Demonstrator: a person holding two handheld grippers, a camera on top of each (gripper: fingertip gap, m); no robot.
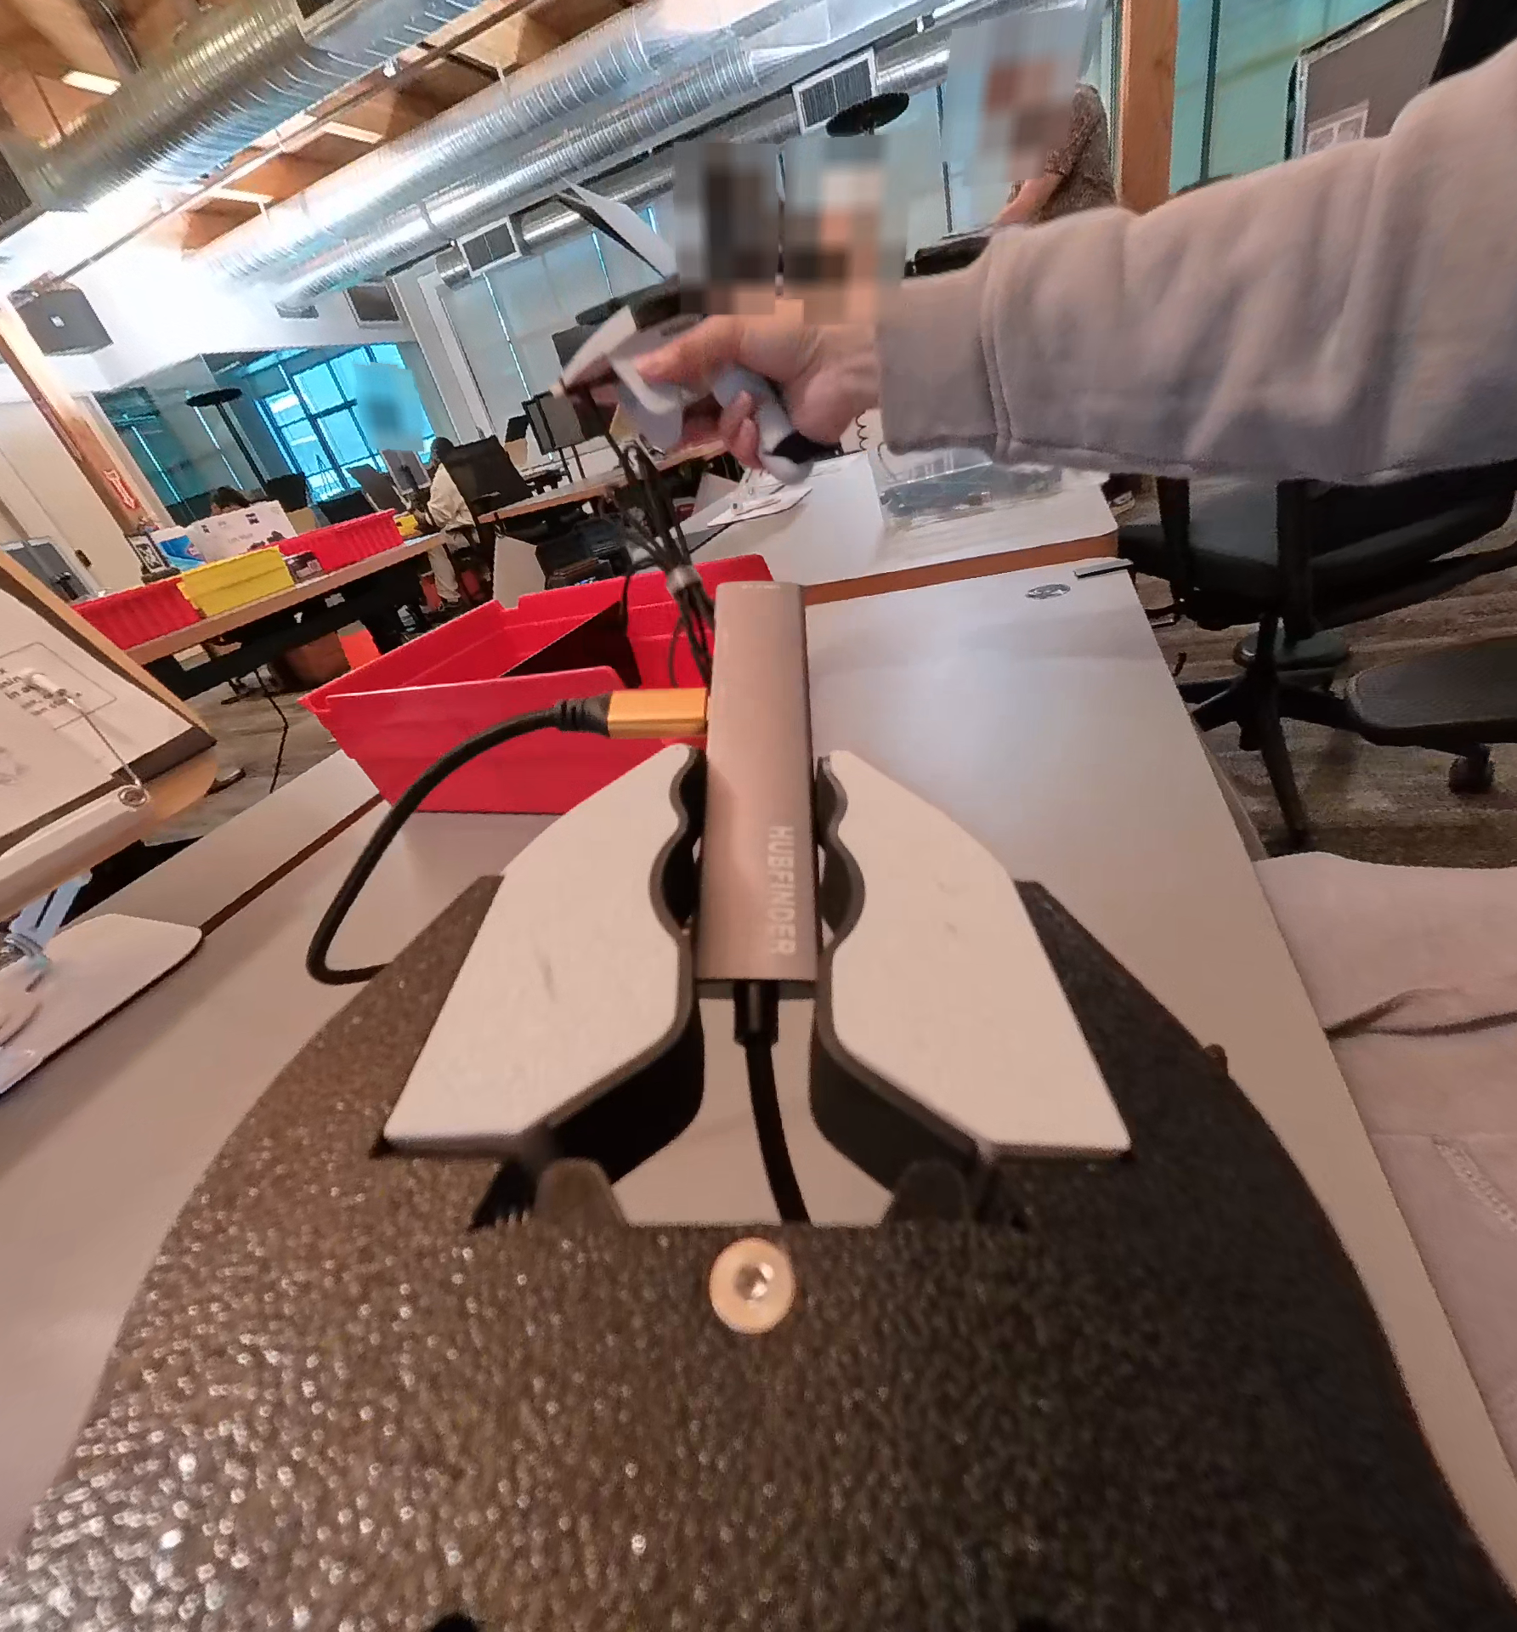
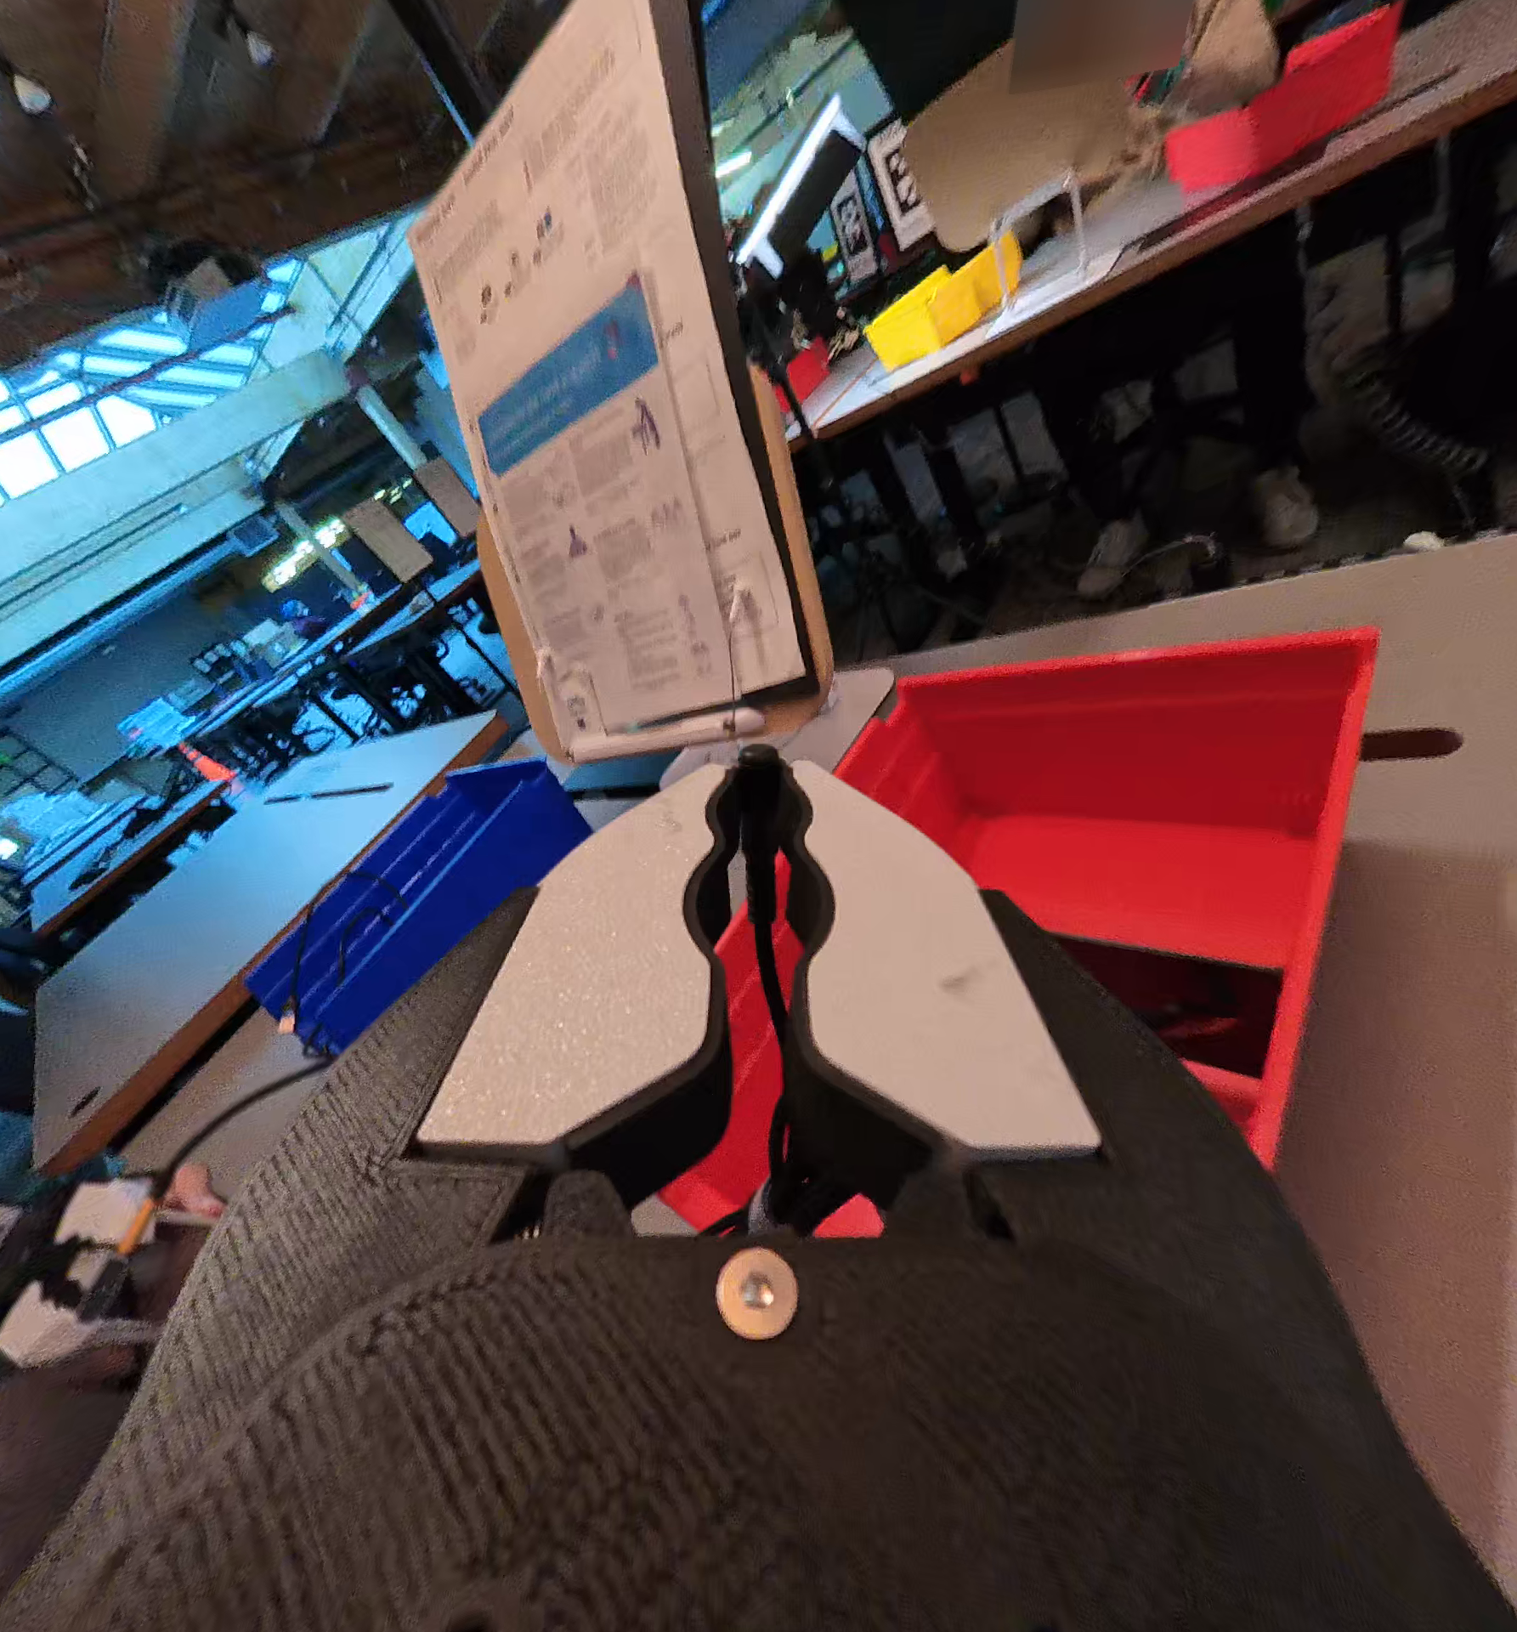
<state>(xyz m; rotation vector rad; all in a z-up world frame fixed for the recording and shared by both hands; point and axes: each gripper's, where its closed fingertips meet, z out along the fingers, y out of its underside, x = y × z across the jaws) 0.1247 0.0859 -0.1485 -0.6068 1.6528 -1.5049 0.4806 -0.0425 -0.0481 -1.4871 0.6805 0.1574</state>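
Observation:
In the left wrist view my left gripper (image 1: 754, 770) is shut on a slim grey USB hub (image 1: 753, 671), held lengthwise just above the grey table (image 1: 1002, 706). A gold plug (image 1: 656, 714) on a black cable (image 1: 366, 874) sits in the hub's left side. More black cables (image 1: 662, 539) rise from the hub's far end to my right gripper (image 1: 613, 371), held in a hand with a grey sleeve. In the right wrist view my right gripper (image 2: 756, 786) is shut on a black cable plug (image 2: 756, 848) above a red bin (image 2: 1134, 706).
The red bin (image 1: 472, 715) stands on the table beyond the hub. A blue bin (image 2: 419, 892) lies left of it. A document stand with printed sheets (image 2: 613, 442) stands behind the bins, and also shows in the left wrist view (image 1: 30, 706). An office chair (image 1: 1399, 618) is at the right. Left tips to right tips: about 40 cm.

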